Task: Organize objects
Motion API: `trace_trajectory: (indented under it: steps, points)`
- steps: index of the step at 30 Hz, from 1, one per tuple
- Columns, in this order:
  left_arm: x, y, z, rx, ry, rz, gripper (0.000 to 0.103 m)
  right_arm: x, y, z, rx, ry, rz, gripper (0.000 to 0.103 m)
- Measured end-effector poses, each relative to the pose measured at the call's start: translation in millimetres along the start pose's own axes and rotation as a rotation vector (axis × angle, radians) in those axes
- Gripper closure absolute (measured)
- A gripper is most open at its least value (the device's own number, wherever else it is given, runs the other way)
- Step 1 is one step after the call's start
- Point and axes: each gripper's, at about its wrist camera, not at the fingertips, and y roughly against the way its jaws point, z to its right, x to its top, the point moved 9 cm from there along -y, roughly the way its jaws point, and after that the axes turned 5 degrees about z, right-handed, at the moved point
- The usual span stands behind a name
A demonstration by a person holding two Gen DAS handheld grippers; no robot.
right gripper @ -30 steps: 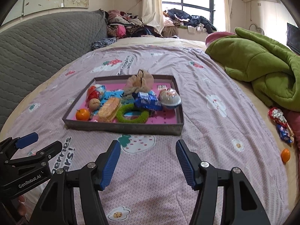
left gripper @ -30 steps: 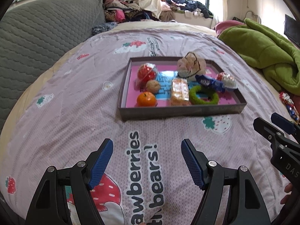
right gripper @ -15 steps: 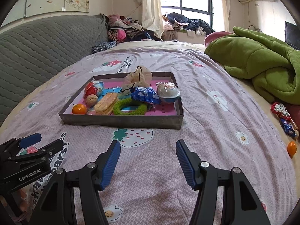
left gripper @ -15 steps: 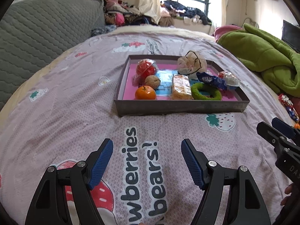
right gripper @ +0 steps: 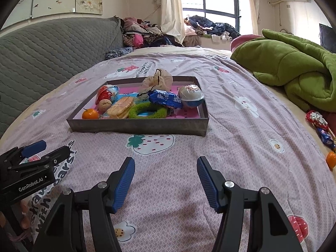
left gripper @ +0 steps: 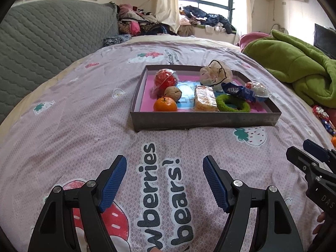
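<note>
Both the left hand-held gripper (left gripper: 164, 180) and the right hand-held gripper (right gripper: 166, 178) have been lowered before the tray (right gripper: 138, 127), jaws kept apart, nothing held.

The orange fruit (left gripper: 334, 141) at the bed's right side is cut by the left wrist picture's edge; the blue snack packet (right gripper: 164, 98) hides part of the green ring (right gripper: 147, 110), its print unreadable

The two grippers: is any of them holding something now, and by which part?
Nothing is held. The left gripper and the right gripper are both open above the bedspread, short of the tray.
</note>
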Motion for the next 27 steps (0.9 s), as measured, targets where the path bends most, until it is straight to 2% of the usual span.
trace_trajectory:
  steps: [27]
  points:
    - [-3.1,0.7,2.1,-0.008,-0.014,0.000,0.027,-5.5,-5.5,1.8,-0.017,0.004,-0.025,0.042]
